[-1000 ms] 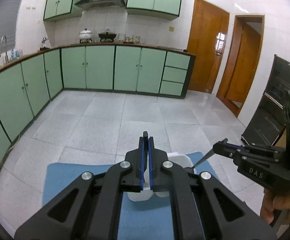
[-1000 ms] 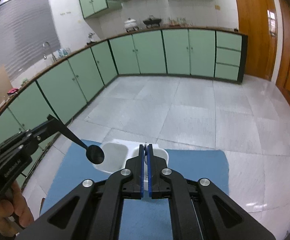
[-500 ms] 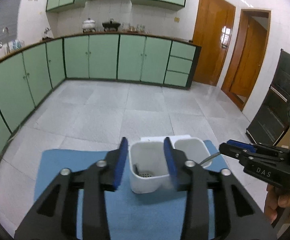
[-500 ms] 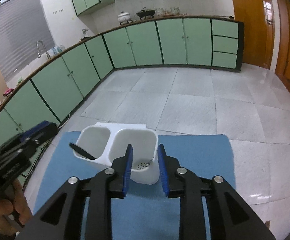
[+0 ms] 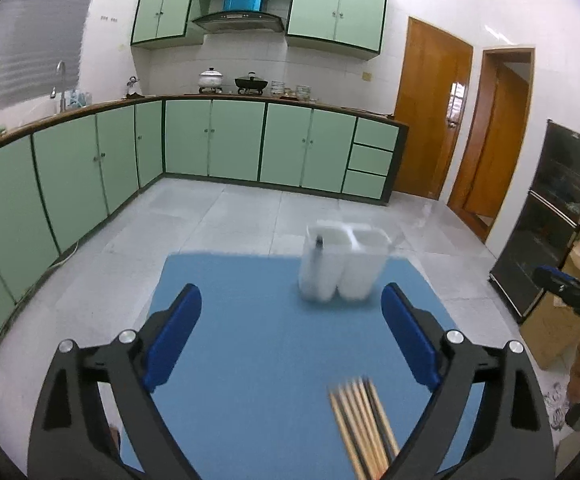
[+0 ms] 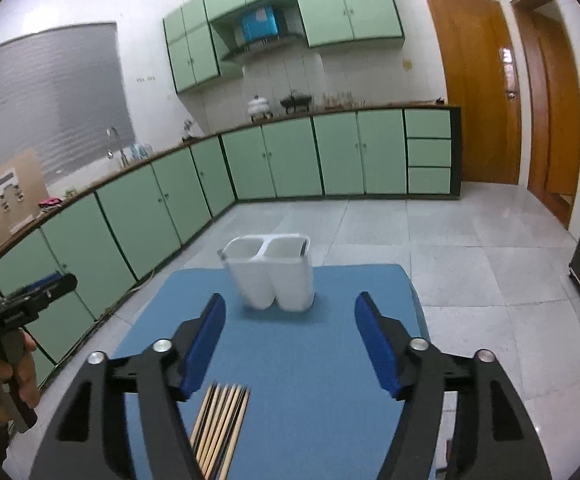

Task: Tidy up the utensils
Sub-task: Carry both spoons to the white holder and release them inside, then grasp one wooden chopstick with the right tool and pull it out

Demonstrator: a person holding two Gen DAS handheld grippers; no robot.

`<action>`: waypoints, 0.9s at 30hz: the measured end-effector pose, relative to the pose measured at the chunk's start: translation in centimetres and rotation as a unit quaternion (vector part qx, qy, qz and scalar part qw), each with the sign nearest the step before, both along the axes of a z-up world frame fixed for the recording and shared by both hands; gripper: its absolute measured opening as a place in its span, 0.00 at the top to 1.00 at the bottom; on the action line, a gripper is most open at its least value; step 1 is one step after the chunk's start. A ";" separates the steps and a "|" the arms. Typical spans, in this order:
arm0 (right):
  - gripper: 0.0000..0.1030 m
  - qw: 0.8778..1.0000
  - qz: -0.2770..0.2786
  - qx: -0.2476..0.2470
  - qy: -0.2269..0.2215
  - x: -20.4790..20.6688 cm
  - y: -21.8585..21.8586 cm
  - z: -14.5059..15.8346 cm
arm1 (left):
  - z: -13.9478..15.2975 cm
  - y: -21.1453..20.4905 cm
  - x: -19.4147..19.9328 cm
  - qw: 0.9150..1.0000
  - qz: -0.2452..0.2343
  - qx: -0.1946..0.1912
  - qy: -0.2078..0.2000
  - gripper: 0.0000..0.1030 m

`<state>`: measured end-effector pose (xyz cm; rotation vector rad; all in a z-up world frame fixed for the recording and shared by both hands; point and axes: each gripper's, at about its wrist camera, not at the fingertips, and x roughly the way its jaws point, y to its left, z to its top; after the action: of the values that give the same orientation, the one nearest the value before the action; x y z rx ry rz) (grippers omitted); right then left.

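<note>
A white two-compartment holder (image 5: 344, 264) (image 6: 274, 276) stands at the far end of the blue mat (image 5: 258, 360) (image 6: 310, 360). A dark utensil handle (image 5: 319, 244) pokes out of one compartment. A bundle of wooden chopsticks (image 5: 364, 420) (image 6: 220, 424) lies on the near part of the mat, below both grippers. My left gripper (image 5: 291, 296) hangs over the mat short of the holder, its jaws opening wide with nothing between them. My right gripper (image 6: 290, 320) is likewise back from the holder, jaws opening and empty.
Green kitchen cabinets (image 5: 210, 140) run along the far wall and the left side, across a tiled floor (image 5: 230, 216). A dark appliance (image 5: 562, 208) and a cardboard box (image 5: 566, 320) stand to the right. A hand (image 6: 2, 376) holds the other gripper (image 6: 38, 292) at the left edge.
Both grippers went from shut to wide open and drew back from the holder. The utensils they carried stayed in the holder. The chopsticks came into view.
</note>
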<state>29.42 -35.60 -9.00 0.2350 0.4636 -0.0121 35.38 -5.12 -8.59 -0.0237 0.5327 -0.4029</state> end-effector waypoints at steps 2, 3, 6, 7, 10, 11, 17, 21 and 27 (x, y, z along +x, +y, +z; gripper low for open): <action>0.29 1.000 -0.006 -0.009 -0.003 -3.7 1.3 -1.5 | -1.1 1.4 -3.5 1.000 0.004 0.010 -0.007 0.12; 0.29 1.000 -0.008 -0.016 -0.003 -5.2 2.0 -2.2 | -1.9 2.0 -5.3 1.000 0.009 0.018 -0.012 0.12; 0.28 0.999 0.000 -0.038 0.009 -9.2 4.5 -5.2 | -4.4 3.2 -10.4 0.999 0.018 0.029 -0.023 0.11; 0.28 0.999 0.003 -0.044 0.014 -10.4 5.7 -6.7 | -5.2 3.5 -11.7 0.999 0.016 0.031 -0.025 0.11; 0.28 0.998 0.007 -0.058 0.035 -12.5 8.4 -10.7 | -8.1 3.6 -15.1 0.999 0.009 0.044 -0.025 0.11; 0.28 0.997 0.012 -0.055 0.050 -12.8 9.4 -12.2 | -9.2 3.5 -15.7 0.999 0.008 0.046 -0.014 0.11; 0.42 0.992 0.043 -0.042 0.108 -12.2 12.9 -17.7 | -13.4 4.3 -18.0 0.999 0.016 0.024 0.035 0.11; 0.49 0.990 0.051 -0.053 0.118 -10.9 14.2 -18.5 | -14.6 4.5 -18.5 0.999 0.024 0.025 0.030 0.11; 0.60 0.987 0.055 -0.069 0.132 -9.6 14.6 -20.3 | -16.7 3.9 -17.3 0.998 0.023 0.018 0.051 0.11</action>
<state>19.80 -20.95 -29.33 0.0706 0.7364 0.0329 18.05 -1.21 -25.32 -0.0217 0.6397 -0.3489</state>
